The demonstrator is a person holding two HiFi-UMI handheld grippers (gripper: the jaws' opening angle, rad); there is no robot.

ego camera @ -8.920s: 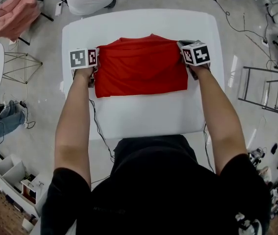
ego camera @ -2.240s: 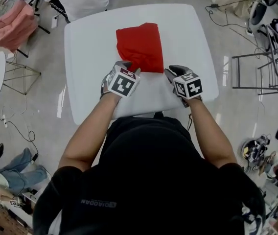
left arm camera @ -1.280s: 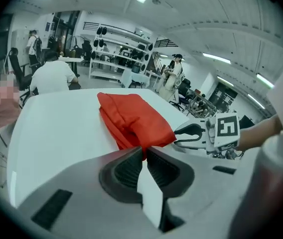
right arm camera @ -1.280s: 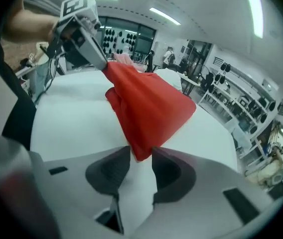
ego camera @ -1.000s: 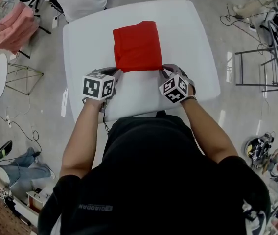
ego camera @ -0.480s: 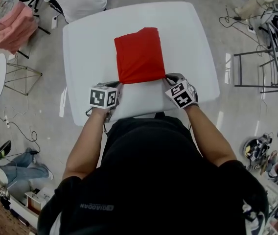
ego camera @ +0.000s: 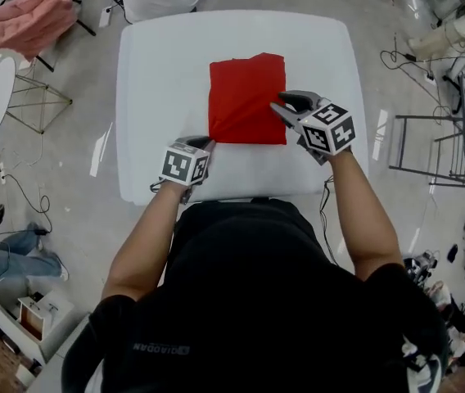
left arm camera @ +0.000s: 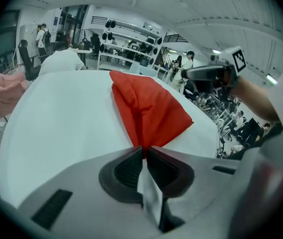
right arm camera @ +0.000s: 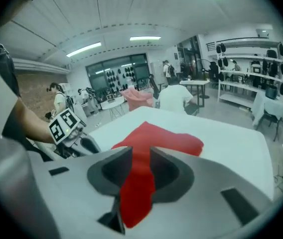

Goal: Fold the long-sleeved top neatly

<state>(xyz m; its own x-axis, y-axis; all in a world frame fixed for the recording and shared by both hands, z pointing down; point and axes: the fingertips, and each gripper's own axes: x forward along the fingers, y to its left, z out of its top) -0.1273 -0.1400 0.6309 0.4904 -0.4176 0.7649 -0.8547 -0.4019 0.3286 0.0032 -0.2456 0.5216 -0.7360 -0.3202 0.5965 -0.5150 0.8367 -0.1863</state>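
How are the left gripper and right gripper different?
The left gripper is pinched shut on the near corner of the red top; the right gripper holds nothing: its jaws have just been opening, and the top only shows through their gap. The left gripper is down at the white table; the right gripper hovers above the top's right edge. Both point at the top.

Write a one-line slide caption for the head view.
Folded red top on white table; left gripper pinches its near-left corner; right gripper, jaws just opened and empty, hovers above its right edge.
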